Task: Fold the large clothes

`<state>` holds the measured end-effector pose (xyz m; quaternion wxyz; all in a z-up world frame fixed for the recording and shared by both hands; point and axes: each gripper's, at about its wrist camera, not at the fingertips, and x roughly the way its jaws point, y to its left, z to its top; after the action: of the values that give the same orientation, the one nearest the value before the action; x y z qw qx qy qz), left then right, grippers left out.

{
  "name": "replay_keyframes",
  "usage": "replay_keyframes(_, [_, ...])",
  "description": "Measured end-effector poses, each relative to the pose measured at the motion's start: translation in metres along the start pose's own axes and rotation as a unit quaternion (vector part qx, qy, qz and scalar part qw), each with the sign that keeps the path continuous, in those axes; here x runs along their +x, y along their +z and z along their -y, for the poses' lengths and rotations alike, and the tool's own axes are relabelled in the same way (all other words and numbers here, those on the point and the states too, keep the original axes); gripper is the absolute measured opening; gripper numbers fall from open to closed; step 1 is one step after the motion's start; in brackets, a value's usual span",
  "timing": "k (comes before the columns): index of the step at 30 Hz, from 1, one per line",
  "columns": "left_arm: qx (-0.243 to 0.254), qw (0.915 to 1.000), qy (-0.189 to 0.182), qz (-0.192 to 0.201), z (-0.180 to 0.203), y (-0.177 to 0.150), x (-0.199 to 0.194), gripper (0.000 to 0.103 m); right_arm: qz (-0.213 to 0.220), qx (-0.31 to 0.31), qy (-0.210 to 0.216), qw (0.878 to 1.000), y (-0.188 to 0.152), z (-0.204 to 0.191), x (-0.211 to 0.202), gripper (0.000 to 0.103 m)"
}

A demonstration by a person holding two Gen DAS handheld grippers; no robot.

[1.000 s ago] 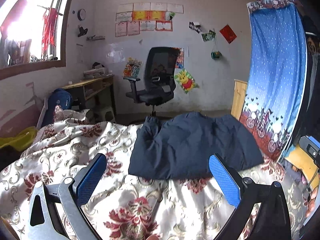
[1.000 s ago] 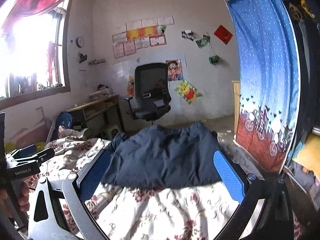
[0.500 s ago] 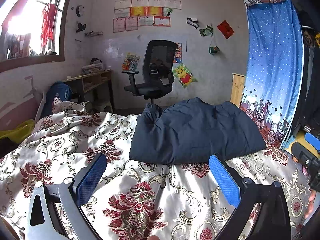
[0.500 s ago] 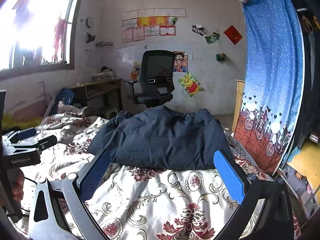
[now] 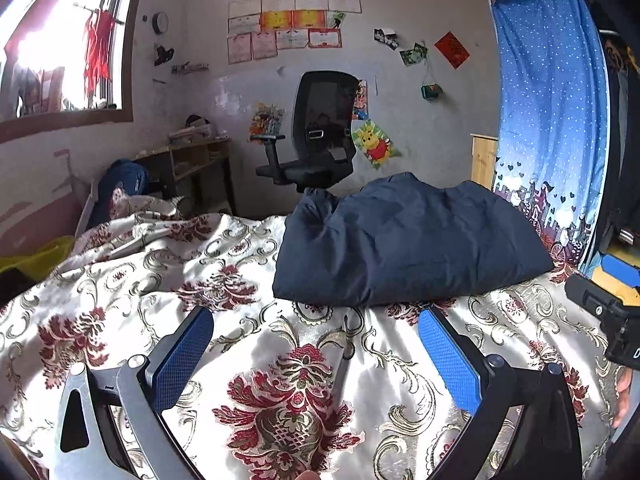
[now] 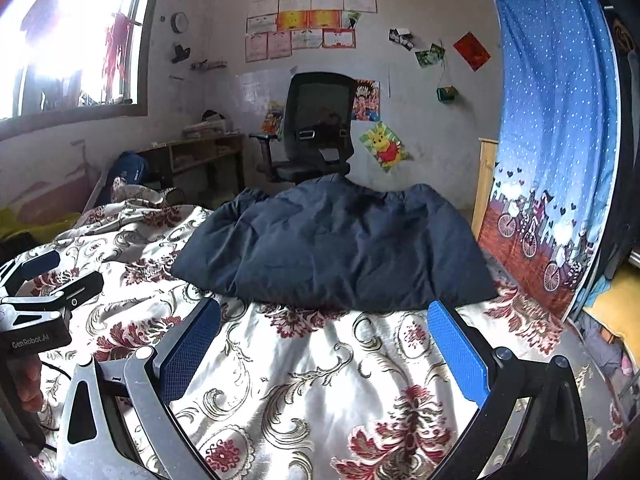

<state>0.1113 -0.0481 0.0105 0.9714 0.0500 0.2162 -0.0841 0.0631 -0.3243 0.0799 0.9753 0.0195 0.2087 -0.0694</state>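
A folded dark navy garment [image 5: 404, 240] lies in a thick bundle on the floral bedspread [image 5: 132, 280], toward the far edge of the bed. It also shows in the right wrist view [image 6: 336, 248]. My left gripper [image 5: 314, 336] is open and empty, held above the bedspread short of the garment's near edge. My right gripper [image 6: 324, 338] is open and empty too, just in front of the garment. The left gripper's body shows at the left of the right wrist view [image 6: 36, 312].
A black office chair [image 5: 316, 140] stands beyond the bed. A wooden desk [image 5: 188, 164] is at the back left under the window. A blue patterned curtain [image 5: 552, 128] hangs at the right. A crumpled part of the bedspread [image 5: 136, 208] lies at the left.
Both grippers have pulled back from the garment toward the near side of the bed and risen a little. The garment now lies farther ahead, untouched.
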Motion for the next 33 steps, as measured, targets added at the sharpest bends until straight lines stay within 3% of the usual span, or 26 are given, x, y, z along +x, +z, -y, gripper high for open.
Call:
replay_keyframes(7, [-0.007,0.9999,-0.002,-0.015,-0.009,-0.009,0.015,0.103,-0.006,0.012,-0.004,1.0,-0.004,-0.001,0.01,0.102])
replay_keyframes(33, [-0.002,1.0,-0.005,-0.006,-0.009,-0.007,0.013,0.103,-0.012,0.013,-0.008,1.0,-0.004,-0.006,0.014,0.102])
